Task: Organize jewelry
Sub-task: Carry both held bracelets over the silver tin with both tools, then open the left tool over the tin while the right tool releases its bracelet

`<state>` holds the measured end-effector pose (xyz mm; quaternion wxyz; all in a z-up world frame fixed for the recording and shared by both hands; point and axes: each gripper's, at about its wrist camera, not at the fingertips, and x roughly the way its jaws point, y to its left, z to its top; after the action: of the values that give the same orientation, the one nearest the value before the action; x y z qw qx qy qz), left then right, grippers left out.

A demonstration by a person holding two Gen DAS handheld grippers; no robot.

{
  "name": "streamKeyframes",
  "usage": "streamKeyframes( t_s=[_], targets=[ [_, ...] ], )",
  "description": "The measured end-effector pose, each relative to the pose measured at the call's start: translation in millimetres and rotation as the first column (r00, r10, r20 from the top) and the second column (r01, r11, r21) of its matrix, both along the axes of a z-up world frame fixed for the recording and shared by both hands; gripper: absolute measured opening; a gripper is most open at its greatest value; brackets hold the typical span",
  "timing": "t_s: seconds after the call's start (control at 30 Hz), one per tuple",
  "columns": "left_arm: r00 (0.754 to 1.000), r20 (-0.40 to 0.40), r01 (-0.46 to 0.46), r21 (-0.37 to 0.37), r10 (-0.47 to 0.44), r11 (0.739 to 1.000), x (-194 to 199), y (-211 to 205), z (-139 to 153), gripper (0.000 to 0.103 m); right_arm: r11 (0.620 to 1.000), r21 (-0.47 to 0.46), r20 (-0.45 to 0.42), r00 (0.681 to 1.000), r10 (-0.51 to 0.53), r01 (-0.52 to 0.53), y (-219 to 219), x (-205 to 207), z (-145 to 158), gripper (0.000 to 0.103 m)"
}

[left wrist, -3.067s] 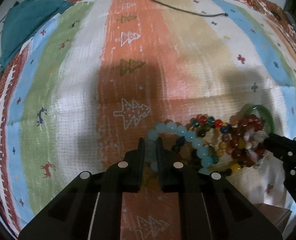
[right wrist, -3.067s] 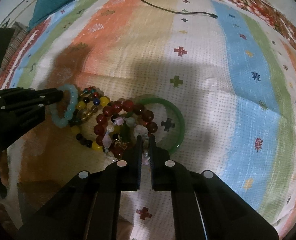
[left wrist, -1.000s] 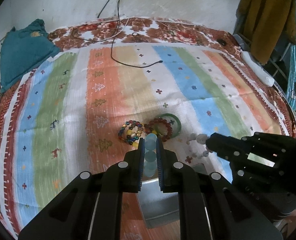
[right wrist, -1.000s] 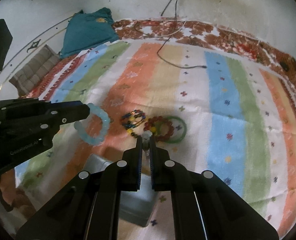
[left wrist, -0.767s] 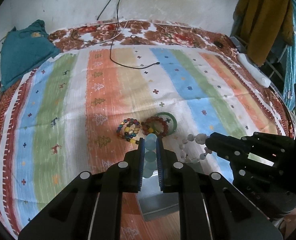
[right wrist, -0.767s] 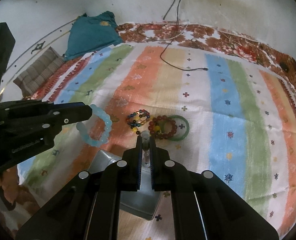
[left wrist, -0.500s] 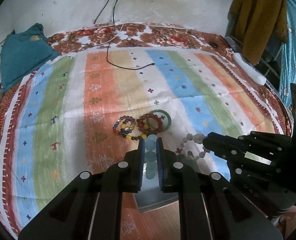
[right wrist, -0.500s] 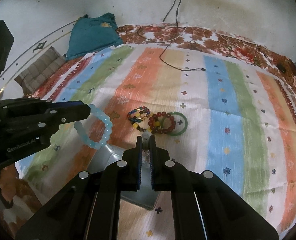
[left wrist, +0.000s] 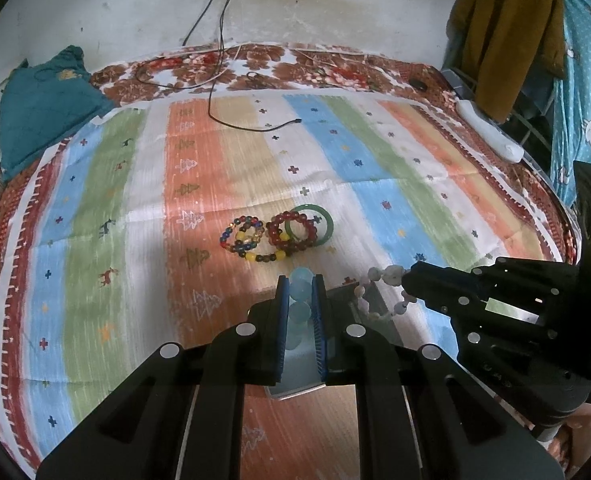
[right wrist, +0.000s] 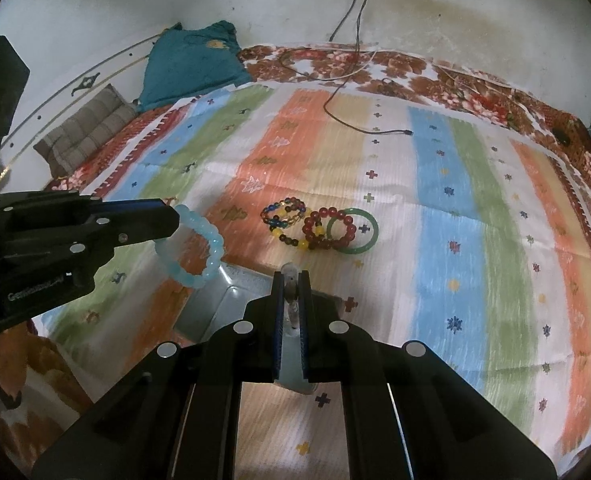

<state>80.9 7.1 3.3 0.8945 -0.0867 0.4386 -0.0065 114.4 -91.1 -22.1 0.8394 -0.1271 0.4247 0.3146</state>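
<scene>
A pale blue bead bracelet [right wrist: 193,246] is pinched between the closed fingers of the left gripper [left wrist: 300,286], while a whitish bead bracelet [left wrist: 379,290] is clamped by the right gripper [right wrist: 291,280]. Both are held above a metal tray [right wrist: 215,300] (partly hidden by the fingers). At twelve o'clock beyond the tray, a multicoloured bracelet [right wrist: 283,220], a dark red bracelet [right wrist: 327,230] and a green bangle [right wrist: 353,230] are left lying touching on the striped cloth [right wrist: 455,220].

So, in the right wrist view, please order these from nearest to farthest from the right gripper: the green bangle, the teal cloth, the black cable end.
From the right gripper:
1. Green bangle, on the bedspread just ahead, slightly right.
2. Black cable end, farther up on the white stripe.
3. Teal cloth, far left by the wall.
</scene>
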Motion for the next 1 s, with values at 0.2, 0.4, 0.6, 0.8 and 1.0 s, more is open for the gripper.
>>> streamKeyframes(
  t_s=[0.2,0.4,0.6,0.8,1.0],
  targets=[
    [1.0,-0.006,0.006,0.0,-0.006,1.0,-6,-4,-2,0.011,1.0,0.014,0.008,1.0,-0.002,0.002,-2,-2,1,0.008],
    [0.998,-0.044,-0.035,0.016,0.036,0.999,-6,0,-7,0.014,0.999,0.013,-0.007,0.999,-0.052,0.052,-9,6,0,0.021],
    [0.996,-0.05,-0.072,0.012,0.072,0.997,-4,11,-6,0.032,0.997,0.005,-0.021,0.996,-0.082,0.082,-13,13,-2,0.03],
    [0.99,-0.04,-0.132,0.025,0.133,0.991,-2,24,-7,0.038,0.995,-0.005,-0.038,0.994,-0.101,0.101,-15,22,-5,0.039],
    [0.979,-0.073,-0.19,0.007,0.19,0.982,9,42,-14,0.052,0.995,-0.014,-0.06,0.993,-0.102,0.101,-11,34,-9,0.043]
  ],
)
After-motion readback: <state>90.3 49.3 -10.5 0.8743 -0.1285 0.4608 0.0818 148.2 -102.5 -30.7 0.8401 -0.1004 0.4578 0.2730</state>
